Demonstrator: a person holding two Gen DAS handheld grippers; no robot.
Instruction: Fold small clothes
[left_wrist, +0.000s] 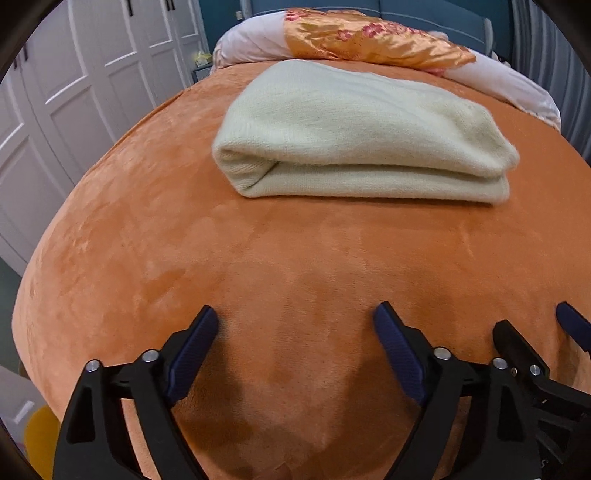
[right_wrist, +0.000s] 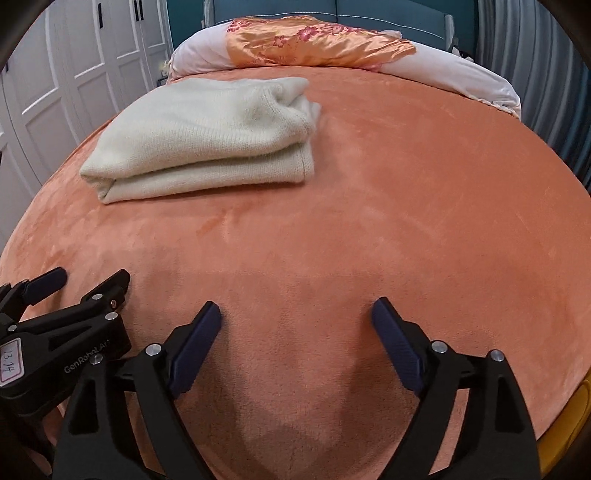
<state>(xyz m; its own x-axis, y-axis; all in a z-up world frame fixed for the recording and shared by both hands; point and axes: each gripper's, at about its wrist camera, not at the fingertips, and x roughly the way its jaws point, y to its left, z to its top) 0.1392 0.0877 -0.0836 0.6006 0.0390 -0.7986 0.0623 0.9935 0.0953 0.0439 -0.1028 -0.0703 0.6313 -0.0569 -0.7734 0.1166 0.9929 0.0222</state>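
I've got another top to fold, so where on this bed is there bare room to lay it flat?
The widest bare stretch of the orange bedspread lies right of the folded cream sweater, between the pillows and the right gripper. A bare band also runs between the sweater and the left gripper. The head end is crowded.

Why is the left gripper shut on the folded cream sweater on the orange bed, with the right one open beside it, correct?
Not quite. The left gripper is open and holds nothing; the left wrist view shows it over bare orange bed, well short of the folded cream sweater. The rest stands: the right gripper is open beside it.
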